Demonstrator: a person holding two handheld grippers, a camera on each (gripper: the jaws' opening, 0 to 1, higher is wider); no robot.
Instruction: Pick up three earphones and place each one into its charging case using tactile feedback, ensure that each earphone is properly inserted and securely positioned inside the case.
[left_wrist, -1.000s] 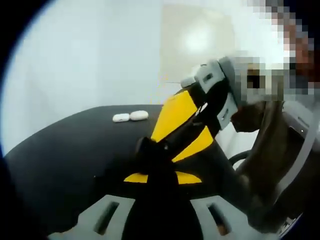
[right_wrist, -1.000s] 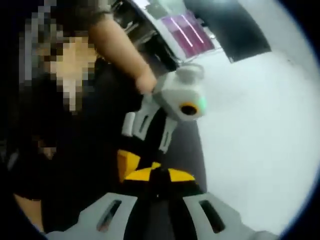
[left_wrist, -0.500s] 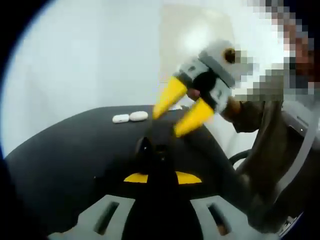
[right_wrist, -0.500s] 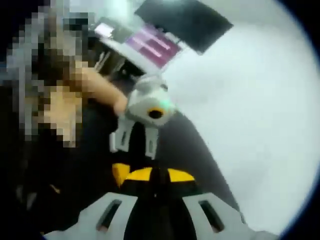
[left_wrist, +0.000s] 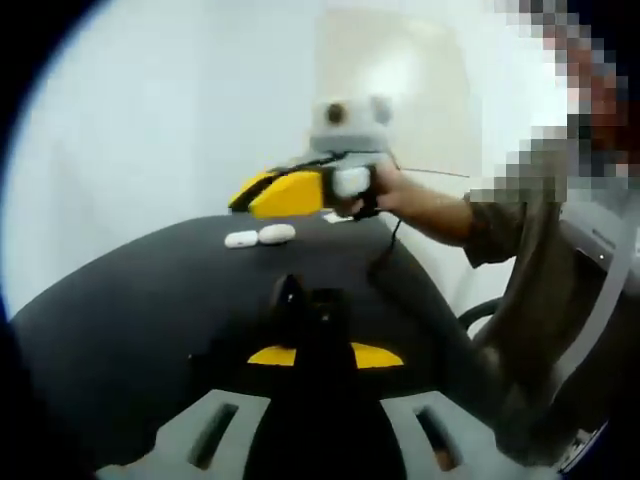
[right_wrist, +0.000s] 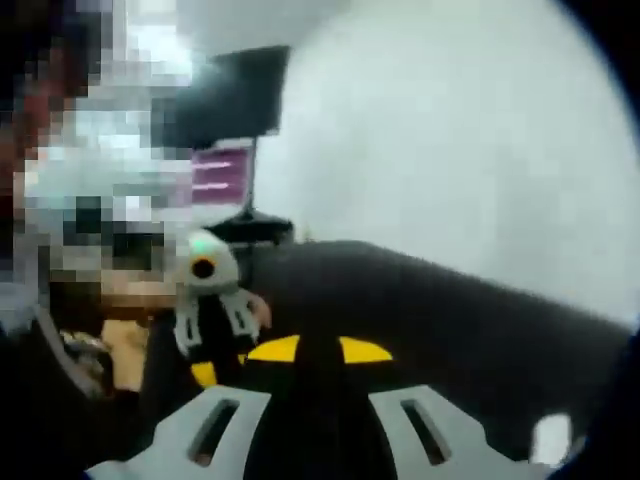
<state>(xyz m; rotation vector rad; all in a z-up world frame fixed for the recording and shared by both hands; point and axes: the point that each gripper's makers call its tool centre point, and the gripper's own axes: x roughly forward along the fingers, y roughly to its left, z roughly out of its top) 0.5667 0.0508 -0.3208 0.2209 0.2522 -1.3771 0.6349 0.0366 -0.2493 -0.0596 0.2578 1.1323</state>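
Note:
Two small white cases lie side by side on the far part of the black table (left_wrist: 150, 300), the left case (left_wrist: 242, 237) touching the right case (left_wrist: 277, 232). My left gripper (left_wrist: 303, 295) hovers low over the table, its black jaws together with nothing between them. My right gripper (left_wrist: 245, 203), yellow-jawed and held by a hand (left_wrist: 395, 192), hangs just above and right of the cases, pointing left. In the right gripper view my right gripper (right_wrist: 318, 345) looks shut and empty. The left gripper (right_wrist: 212, 355) is at the left. No earphone can be made out.
A blurred small white object (right_wrist: 550, 437) sits on the black table (right_wrist: 450, 310) at the lower right. A dark monitor (right_wrist: 235, 95) and a purple-lit shelf (right_wrist: 222, 175) stand beyond the table. A person's sleeve (left_wrist: 510, 210) and a chair (left_wrist: 590, 330) are on the right.
The right gripper has swung away from just in front of the left gripper and now hangs above the white cases. The right gripper view has turned across the room. The left gripper stayed still.

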